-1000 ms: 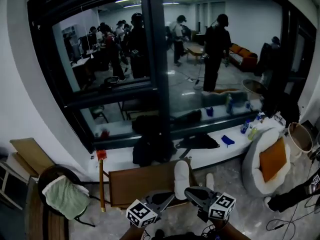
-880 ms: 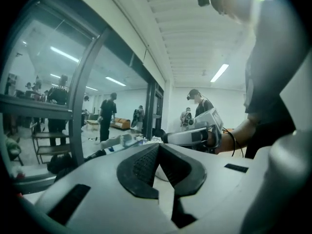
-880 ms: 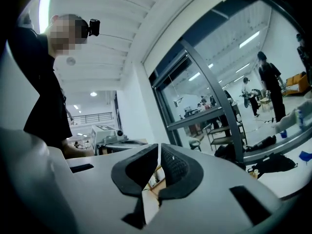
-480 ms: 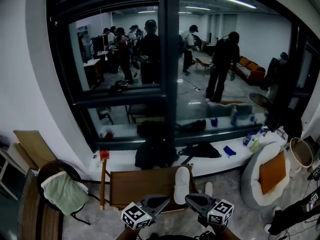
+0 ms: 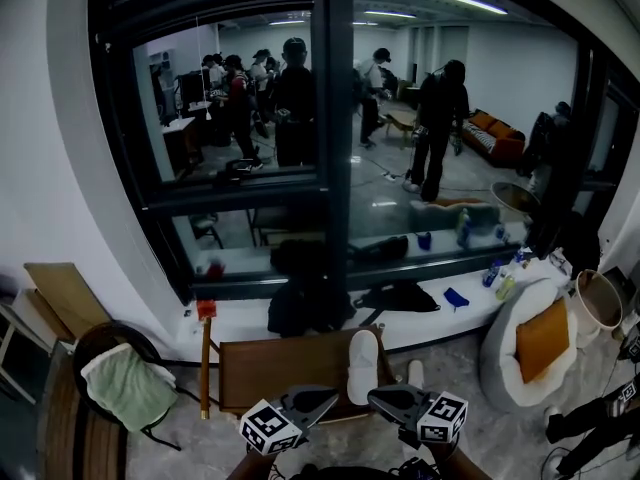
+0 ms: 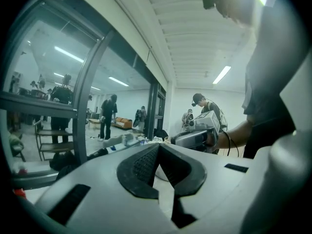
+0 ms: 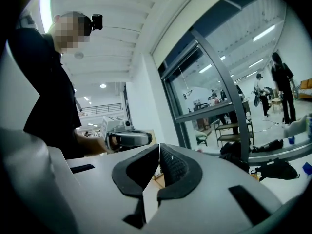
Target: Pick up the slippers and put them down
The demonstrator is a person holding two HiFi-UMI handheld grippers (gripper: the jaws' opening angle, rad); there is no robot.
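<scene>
a big dark-framed window wall [image 5: 330, 168] fills the far side of the room, with people standing beyond the glass and a white ledge [image 5: 440, 313] along its foot strewn with dark bags and small bottles. at the right sits a pale beanbag seat [image 5: 500, 353] with an orange cushion. at the left is a round chair [image 5: 95, 353] draped with a green cloth. between them a low brown board [image 5: 280, 368] rests on the floor. one white slipper [image 5: 363, 365] lies on its right end, toe towards the window. a smaller white shape [image 5: 417, 370] just beside the board looks like its pair, though it is too small to be sure. over the last second little has changed: the outlook has swung slightly, the slipper has not moved, and both tools have stayed low at the bottom edge, tips turned towards each other. the left gripper [image 5: 322, 400] has its jaws pressed together on nothing. the right gripper [image 5: 385, 398] has just finished closing the last sliver and is likewise empty. by my reading neither tool has gone for the footwear yet. both sets of jaws would have to spread before a pick-up from the board can begin.
</scene>
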